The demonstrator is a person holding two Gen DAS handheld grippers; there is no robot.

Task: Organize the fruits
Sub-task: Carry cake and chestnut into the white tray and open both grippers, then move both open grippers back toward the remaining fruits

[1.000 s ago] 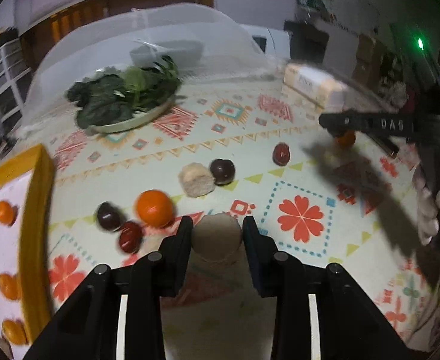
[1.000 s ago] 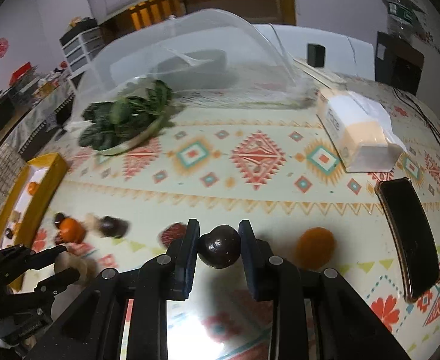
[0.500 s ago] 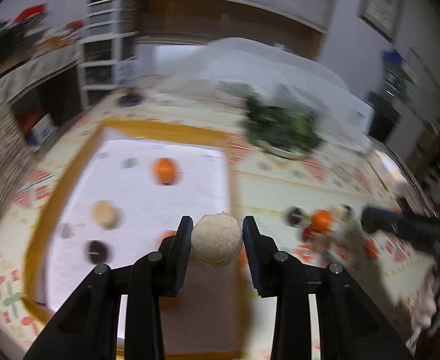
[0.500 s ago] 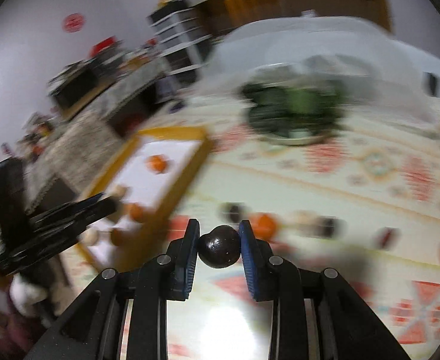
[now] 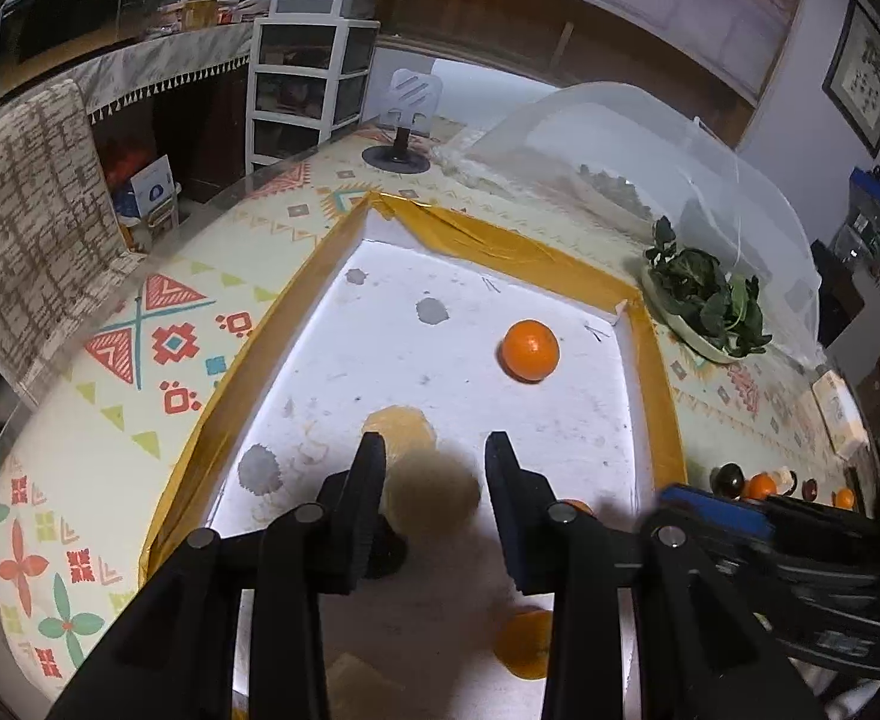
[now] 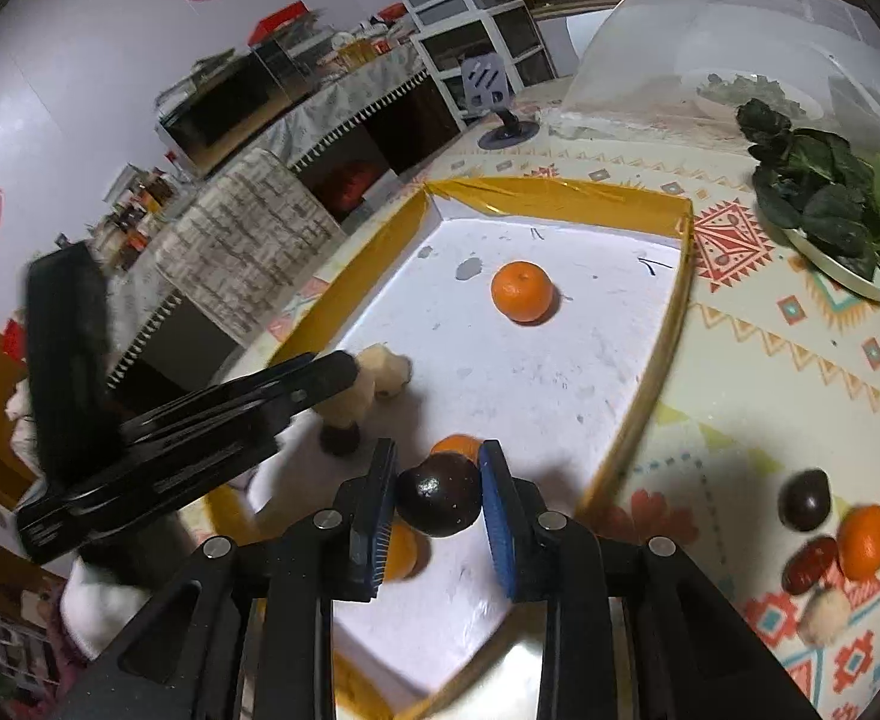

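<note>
Two tools are now hovering over the yellow-rimmed tray after swinging over from the desk's loose fruit: the left tool has spread, releasing its blurred pale fruit, while the right tool is still clamping a dark plum.

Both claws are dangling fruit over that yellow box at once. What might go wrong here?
The left claw looks open around the pale round fruit; dropped, it could roll into the orange in the yellow-rimmed tray. The right claw grips a dark fruit right above other oranges, so releasing here may stack or bump them. The two claws are close together and could collide.
</note>
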